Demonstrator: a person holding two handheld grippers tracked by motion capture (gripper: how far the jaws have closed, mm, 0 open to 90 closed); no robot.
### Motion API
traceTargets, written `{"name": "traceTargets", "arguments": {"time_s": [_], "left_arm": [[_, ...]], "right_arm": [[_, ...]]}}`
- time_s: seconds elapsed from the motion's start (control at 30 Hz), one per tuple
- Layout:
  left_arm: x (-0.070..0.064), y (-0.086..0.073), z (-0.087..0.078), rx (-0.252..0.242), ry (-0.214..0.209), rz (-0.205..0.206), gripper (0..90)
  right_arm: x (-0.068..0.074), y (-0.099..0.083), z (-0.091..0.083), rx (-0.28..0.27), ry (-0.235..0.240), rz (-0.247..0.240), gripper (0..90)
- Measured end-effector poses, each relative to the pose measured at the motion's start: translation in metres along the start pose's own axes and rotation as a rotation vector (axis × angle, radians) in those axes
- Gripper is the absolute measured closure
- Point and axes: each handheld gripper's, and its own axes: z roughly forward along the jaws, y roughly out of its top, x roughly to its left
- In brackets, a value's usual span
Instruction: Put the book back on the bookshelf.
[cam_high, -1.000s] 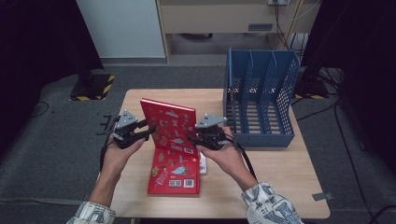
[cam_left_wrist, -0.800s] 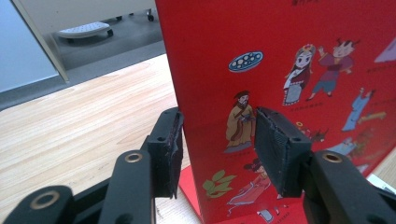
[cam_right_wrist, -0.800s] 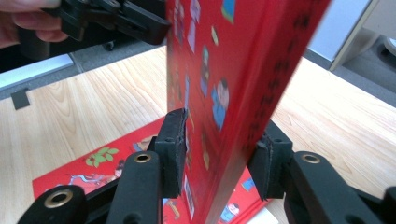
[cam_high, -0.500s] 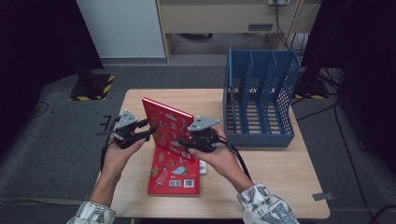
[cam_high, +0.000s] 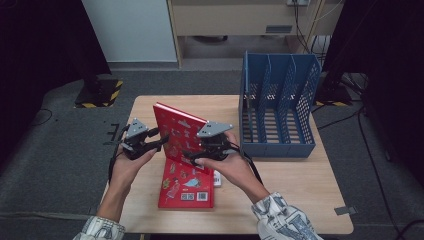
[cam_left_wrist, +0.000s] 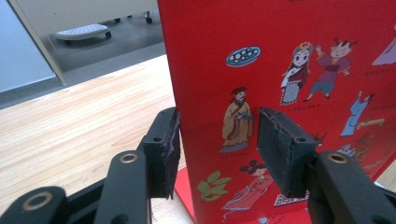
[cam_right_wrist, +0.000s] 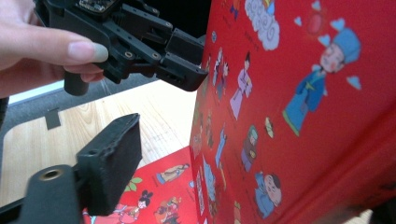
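A red picture book stands tilted up on the wooden table. My left gripper grips its left edge: one pad sits behind the edge and the other presses the front cover. My right gripper is in front of the book's lower right part, open. Its left finger hangs well clear of the cover, and the other finger is hidden behind the book. A second red book lies flat underneath.
A blue file holder with several upright slots stands at the table's right rear. A small white item pokes out beside the flat book. Dark floor and a pale cabinet lie beyond the table's far edge.
My right gripper has slid left from the book's right edge to the front of its cover. The book stands a little steeper. The left gripper has hardly moved.
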Motion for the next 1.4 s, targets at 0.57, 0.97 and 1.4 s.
{"name": "traceTargets", "arguments": {"time_s": [0.57, 0.97, 1.4], "left_arm": [[-0.002, 0.001, 0.004, 0.008, 0.006, 0.000, 45.7], [-0.004, 0.000, 0.001, 0.006, -0.006, 0.011, 44.9], [-0.004, 0.000, 0.002, 0.005, -0.008, 0.004, 43.7]], "right_arm": [[-0.008, 0.011, -0.003, -0.075, -0.002, 0.002, 40.8], [-0.009, 0.022, -0.003, -0.075, 0.026, -0.010, 58.0], [-0.017, 0.028, -0.002, -0.069, 0.058, 0.003, 67.9]]}}
